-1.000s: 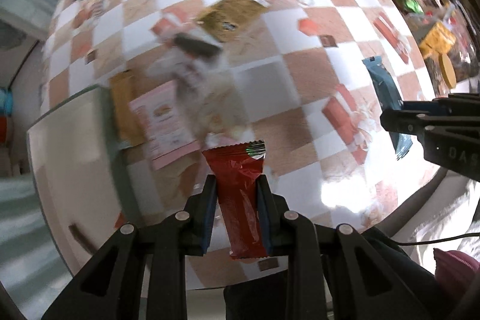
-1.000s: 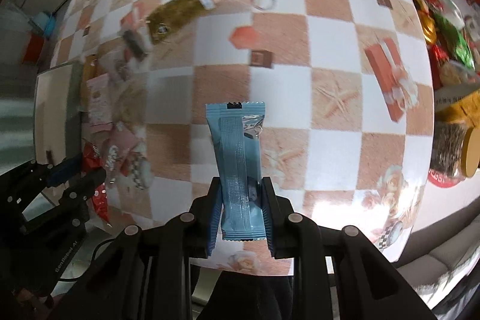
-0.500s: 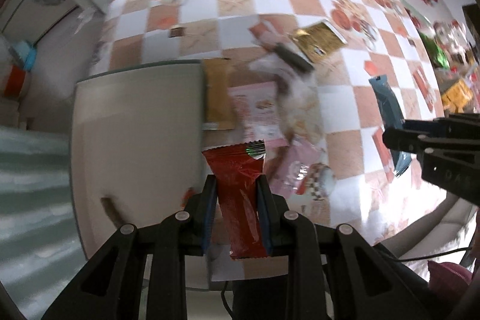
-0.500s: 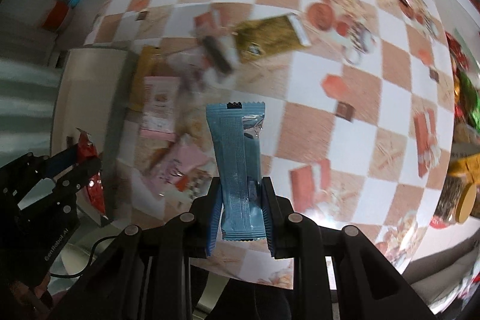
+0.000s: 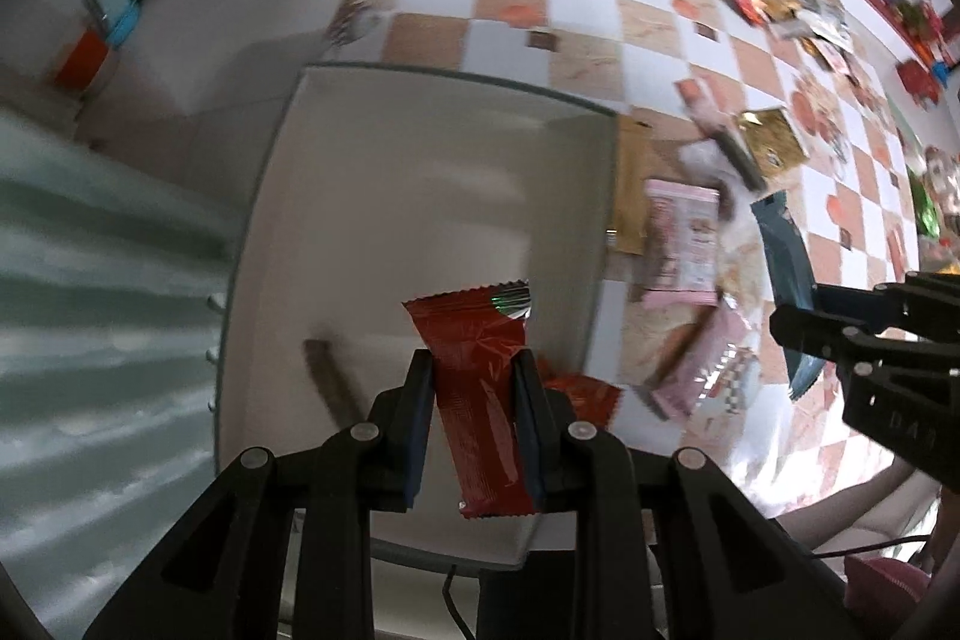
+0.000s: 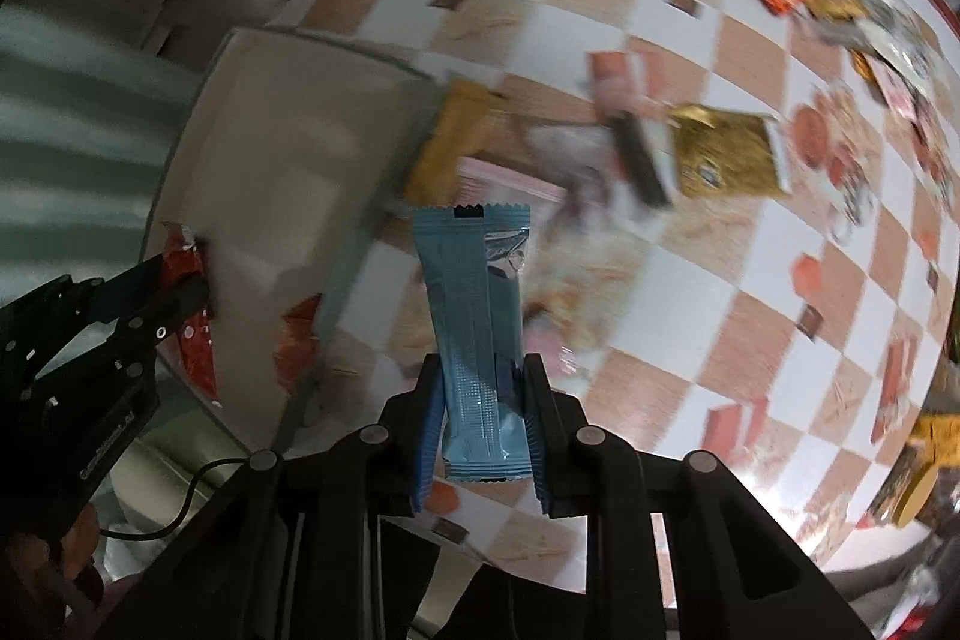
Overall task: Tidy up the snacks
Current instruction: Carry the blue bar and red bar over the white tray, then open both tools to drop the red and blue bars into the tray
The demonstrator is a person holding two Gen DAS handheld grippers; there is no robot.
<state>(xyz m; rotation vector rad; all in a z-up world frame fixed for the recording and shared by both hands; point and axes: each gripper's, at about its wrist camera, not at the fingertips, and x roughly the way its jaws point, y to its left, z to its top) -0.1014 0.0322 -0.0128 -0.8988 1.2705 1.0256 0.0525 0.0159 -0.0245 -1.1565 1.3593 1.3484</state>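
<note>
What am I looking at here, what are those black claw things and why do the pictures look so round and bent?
Those are two hand-held grippers, each with two fingers, carried by a person. A fisheye camera sits on each one and looks forward along its fingers, which bends the scene round.

In the left wrist view, the left gripper is shut on a red snack packet, above a beige tray that holds a brown bar and another red packet.

In the right wrist view, the right gripper is shut on a blue snack packet.

Below is a checkered tablecloth with scattered snacks, such as a gold packet and a pink packet.
</note>
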